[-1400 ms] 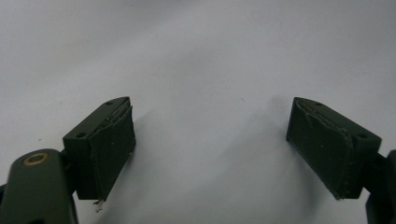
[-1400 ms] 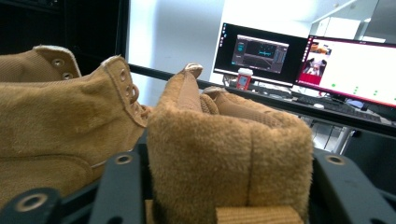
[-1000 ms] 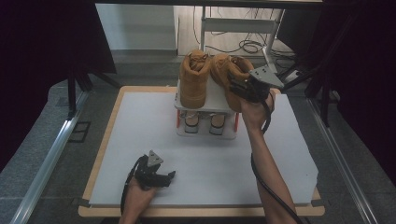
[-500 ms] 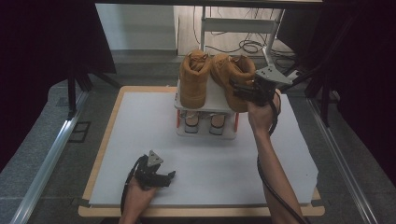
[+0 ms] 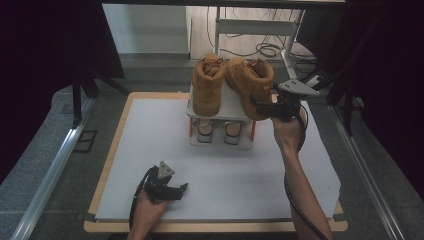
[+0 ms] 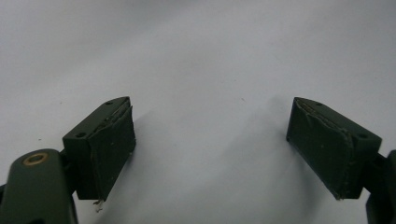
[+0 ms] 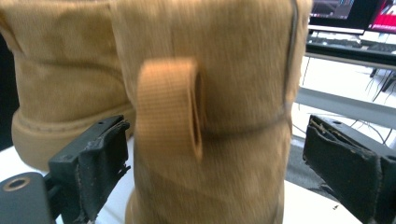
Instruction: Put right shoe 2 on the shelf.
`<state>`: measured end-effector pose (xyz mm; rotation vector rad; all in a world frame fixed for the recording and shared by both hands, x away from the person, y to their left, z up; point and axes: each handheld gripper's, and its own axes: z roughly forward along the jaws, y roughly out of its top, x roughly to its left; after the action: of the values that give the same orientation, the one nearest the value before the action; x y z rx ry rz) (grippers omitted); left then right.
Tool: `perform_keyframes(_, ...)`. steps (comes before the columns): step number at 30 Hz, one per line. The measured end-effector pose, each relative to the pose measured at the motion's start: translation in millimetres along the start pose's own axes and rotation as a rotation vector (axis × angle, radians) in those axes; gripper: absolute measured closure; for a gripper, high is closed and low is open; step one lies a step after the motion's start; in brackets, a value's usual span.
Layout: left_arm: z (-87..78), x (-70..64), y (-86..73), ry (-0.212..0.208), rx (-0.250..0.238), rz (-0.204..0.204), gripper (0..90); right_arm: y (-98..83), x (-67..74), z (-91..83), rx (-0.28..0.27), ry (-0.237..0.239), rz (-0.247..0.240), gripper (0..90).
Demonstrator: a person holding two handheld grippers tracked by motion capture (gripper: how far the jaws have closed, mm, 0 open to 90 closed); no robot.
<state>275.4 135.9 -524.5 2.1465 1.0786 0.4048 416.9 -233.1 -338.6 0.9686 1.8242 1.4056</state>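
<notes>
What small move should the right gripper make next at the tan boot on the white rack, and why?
Probably draw back a little from the right boot. The right gripper has just been opening; its pads stand clear of the heel on both sides, and the boot seems to rest on the white rack beside the left boot.

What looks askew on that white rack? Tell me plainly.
The right boot leans sideways against the left boot, which stands upright on the white rack. The right hand-held gripper sits at the leaning boot's heel, its jaws just opened, pads clear of the pull loop. Nothing looks damaged.
</notes>
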Motion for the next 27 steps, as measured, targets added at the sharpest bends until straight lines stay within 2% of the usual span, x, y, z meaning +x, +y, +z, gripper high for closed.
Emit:
perform_keyframes(4, 0.0, 0.0, 0.0, 0.000, 0.000, 0.000, 15.1, -6.9, -3.2, -4.6, 0.023, 0.043, 0.039, 7.6)
perform_keyframes(11, 0.0, 0.0, 0.0, 0.000, 0.000, 0.000, 15.1, -14.2, -5.1, -15.7, 0.060, 0.045, 0.057, 5.7)
perform_keyframes(15, 0.0, 0.1, 0.0, 0.001, 0.000, 0.003, 15.1, -19.2, -3.7, -23.0, 0.094, 0.027, 0.042, 8.6)
perform_keyframes(18, -0.1, 0.2, 0.1, 0.001, 0.001, 0.003, 15.1, -25.1, -3.5, -29.5, 0.103, 0.017, 0.041, 17.7)
perform_keyframes(20, -0.2, 0.2, 0.1, 0.001, 0.003, 0.004, 15.1, -29.1, -4.8, -35.3, 0.103, 0.012, 0.040, 33.1)
perform_keyframes(22, -0.2, 0.1, 0.2, 0.001, 0.002, 0.003, 15.1, -33.1, -7.7, -40.5, 0.105, 0.020, 0.050, 41.9)
perform_keyframes(27, -0.1, 0.1, 0.2, 0.002, 0.002, 0.003, 15.1, -42.1, -11.5, -48.1, 0.118, 0.042, 0.027, 71.2)
